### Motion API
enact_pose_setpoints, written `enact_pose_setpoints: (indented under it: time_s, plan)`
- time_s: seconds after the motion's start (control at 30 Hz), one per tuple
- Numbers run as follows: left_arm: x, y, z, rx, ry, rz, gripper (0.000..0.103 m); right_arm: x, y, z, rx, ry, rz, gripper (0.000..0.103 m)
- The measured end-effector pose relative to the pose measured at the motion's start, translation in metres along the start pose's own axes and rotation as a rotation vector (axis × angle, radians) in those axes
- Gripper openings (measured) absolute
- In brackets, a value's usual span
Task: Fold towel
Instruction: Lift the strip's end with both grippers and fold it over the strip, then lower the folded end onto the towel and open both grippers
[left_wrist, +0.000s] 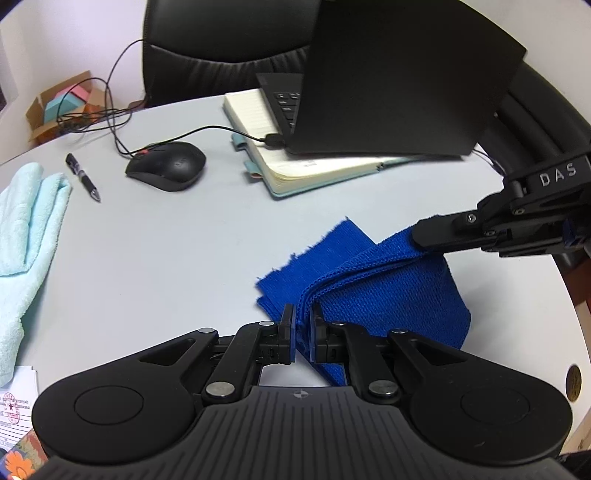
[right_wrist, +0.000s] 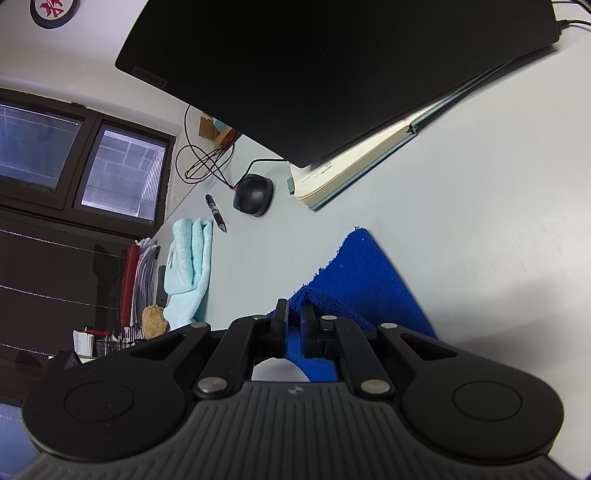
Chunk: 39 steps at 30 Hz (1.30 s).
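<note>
A dark blue towel (left_wrist: 384, 291) lies partly folded on the pale grey table (left_wrist: 166, 258), its upper layers lifted off the surface. My left gripper (left_wrist: 303, 317) is shut on the near corner of the stacked edges. My right gripper (left_wrist: 419, 236) comes in from the right and is shut on the far corner of the same lifted edge. In the right wrist view the blue towel (right_wrist: 362, 273) spreads ahead over the table, and my right gripper (right_wrist: 293, 314) pinches a fold of it between its fingers.
A light blue towel (left_wrist: 26, 229) lies bunched at the table's left edge. A pen (left_wrist: 82, 176), a black mouse (left_wrist: 166, 165) with its cable, an open notebook (left_wrist: 291, 162) and an open black laptop (left_wrist: 399, 85) stand behind. Papers (left_wrist: 16, 398) sit at the near left.
</note>
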<state>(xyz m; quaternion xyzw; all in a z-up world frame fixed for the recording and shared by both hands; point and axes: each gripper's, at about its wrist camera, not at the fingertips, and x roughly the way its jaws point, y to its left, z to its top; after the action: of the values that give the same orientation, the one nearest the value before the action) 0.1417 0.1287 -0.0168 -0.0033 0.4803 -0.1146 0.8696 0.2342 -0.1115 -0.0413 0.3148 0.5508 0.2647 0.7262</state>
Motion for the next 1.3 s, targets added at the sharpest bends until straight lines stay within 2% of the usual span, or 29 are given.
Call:
enact_pose_setpoints:
  time_s: [0.57,0.87,0.9,0.97,1.0,1.3]
  plan:
    - [0.043,0.01,0.007,-0.034,0.084,0.028,0.01,0.043,-0.013,0.019,-0.002,0.023,-0.059,0.006]
    - [0.051,0.018,0.007,-0.068,0.099,0.036,0.01,0.051,-0.016,0.023,-0.015,0.015,-0.077,0.011]
    - [0.05,0.018,0.007,-0.068,0.094,0.039,0.01,0.051,-0.015,0.024,-0.02,0.01,-0.074,0.013]
    - [0.049,0.017,0.006,-0.066,0.087,0.039,0.01,0.05,-0.013,0.024,-0.035,0.001,-0.07,0.027]
    - [0.048,0.016,0.006,-0.06,0.083,0.035,0.01,0.049,-0.01,0.024,-0.049,-0.009,-0.065,0.038]
    - [0.041,0.001,0.006,-0.003,0.06,0.001,0.012,0.035,0.006,0.021,-0.135,-0.045,-0.066,0.039]
